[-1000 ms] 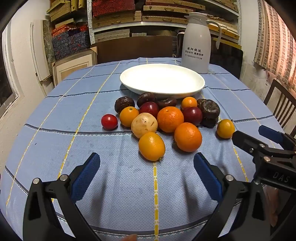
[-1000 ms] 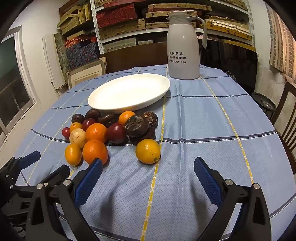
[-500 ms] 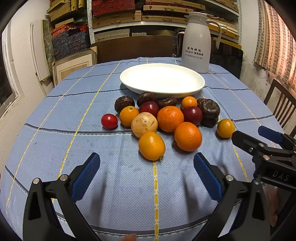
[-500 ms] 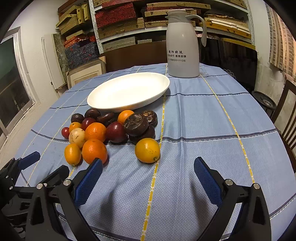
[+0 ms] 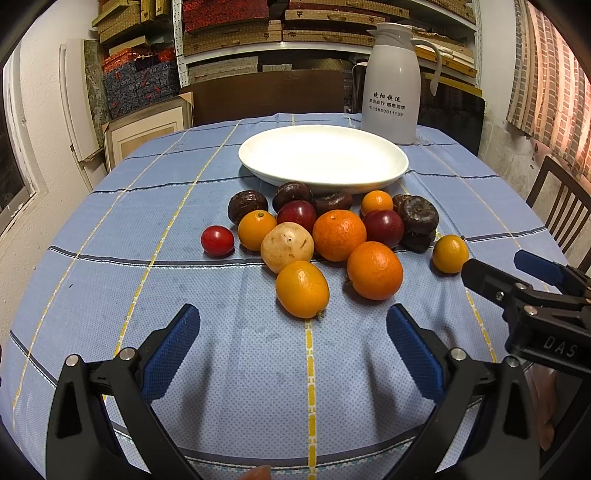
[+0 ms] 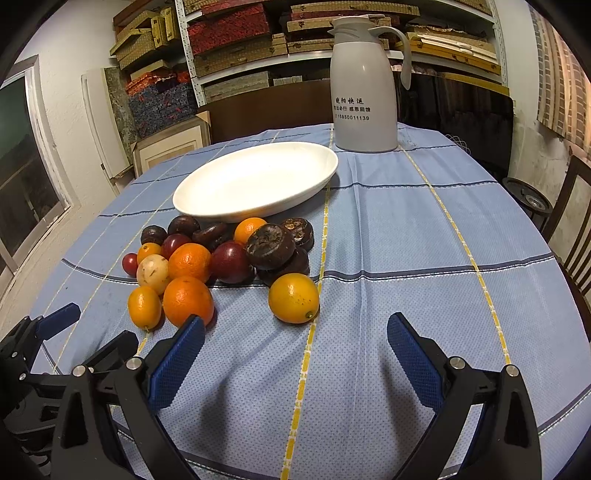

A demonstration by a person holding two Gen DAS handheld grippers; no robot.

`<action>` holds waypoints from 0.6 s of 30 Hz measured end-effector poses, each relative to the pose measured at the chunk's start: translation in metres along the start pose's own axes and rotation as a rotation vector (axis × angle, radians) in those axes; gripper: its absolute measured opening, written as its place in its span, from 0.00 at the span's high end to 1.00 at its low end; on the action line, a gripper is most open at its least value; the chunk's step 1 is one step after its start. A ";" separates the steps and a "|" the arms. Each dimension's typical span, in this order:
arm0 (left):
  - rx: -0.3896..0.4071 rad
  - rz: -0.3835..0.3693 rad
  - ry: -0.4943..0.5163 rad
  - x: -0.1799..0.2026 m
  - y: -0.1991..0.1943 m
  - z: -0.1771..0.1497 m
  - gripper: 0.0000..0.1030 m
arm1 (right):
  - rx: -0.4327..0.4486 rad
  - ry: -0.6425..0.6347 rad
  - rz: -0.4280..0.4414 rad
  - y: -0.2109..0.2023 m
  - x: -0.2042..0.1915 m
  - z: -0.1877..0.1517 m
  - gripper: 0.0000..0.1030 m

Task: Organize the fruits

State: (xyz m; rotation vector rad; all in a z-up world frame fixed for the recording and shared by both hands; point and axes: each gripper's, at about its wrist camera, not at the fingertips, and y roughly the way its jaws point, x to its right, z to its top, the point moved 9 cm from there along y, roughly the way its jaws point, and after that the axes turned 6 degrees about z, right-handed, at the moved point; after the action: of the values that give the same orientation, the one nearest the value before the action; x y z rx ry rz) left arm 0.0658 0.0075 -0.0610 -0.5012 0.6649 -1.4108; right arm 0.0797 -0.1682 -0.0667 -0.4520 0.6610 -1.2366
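Note:
A pile of fruit lies on the blue tablecloth in front of an empty white oval plate (image 5: 323, 157) (image 6: 255, 181). It holds oranges (image 5: 375, 270), yellow-orange citrus (image 5: 302, 289), red plums (image 5: 383, 228), a pale round fruit (image 5: 287, 246), dark brown wrinkled fruits (image 5: 417, 214) and a small red tomato (image 5: 217, 240). One yellow-orange citrus (image 6: 293, 297) (image 5: 450, 253) lies apart at the pile's right. My left gripper (image 5: 293, 343) is open and empty, just short of the nearest citrus. My right gripper (image 6: 295, 350) is open and empty, just short of the separate citrus.
A grey-white thermos jug (image 5: 390, 83) (image 6: 364, 86) stands behind the plate at the back right. Shelves with boxes (image 5: 229, 22) line the back wall. A wooden chair (image 5: 561, 210) stands by the table's right edge. The right gripper also shows in the left wrist view (image 5: 517, 273).
The right gripper has moved slightly forward toward the fruit, which looks a little larger. The left gripper has barely moved. Both stay open.

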 end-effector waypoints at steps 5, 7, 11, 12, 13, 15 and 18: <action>-0.002 0.000 0.001 0.003 0.001 -0.002 0.04 | 0.000 0.000 0.000 0.000 0.000 0.001 0.03; -0.002 -0.001 0.001 0.003 0.001 -0.002 0.04 | -0.001 0.000 -0.001 0.000 0.000 0.000 0.03; -0.002 0.000 0.000 0.003 0.001 -0.002 0.04 | 0.000 0.002 0.001 0.001 0.000 0.000 0.03; -0.003 0.000 0.001 0.003 -0.001 -0.002 0.04 | -0.001 0.002 0.001 0.001 0.000 0.000 0.03; -0.003 0.000 0.001 0.003 -0.001 -0.002 0.04 | -0.001 0.003 0.001 0.001 0.000 -0.001 0.03; -0.004 0.002 0.002 0.007 0.000 -0.002 0.04 | -0.001 0.004 0.002 0.001 0.000 -0.001 0.03; -0.004 0.001 0.001 0.007 0.000 -0.002 0.04 | -0.002 0.005 0.002 0.002 0.000 -0.001 0.03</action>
State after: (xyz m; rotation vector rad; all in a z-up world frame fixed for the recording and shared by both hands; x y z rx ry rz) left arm 0.0644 0.0004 -0.0635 -0.5035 0.6691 -1.4088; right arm 0.0802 -0.1680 -0.0684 -0.4502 0.6668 -1.2352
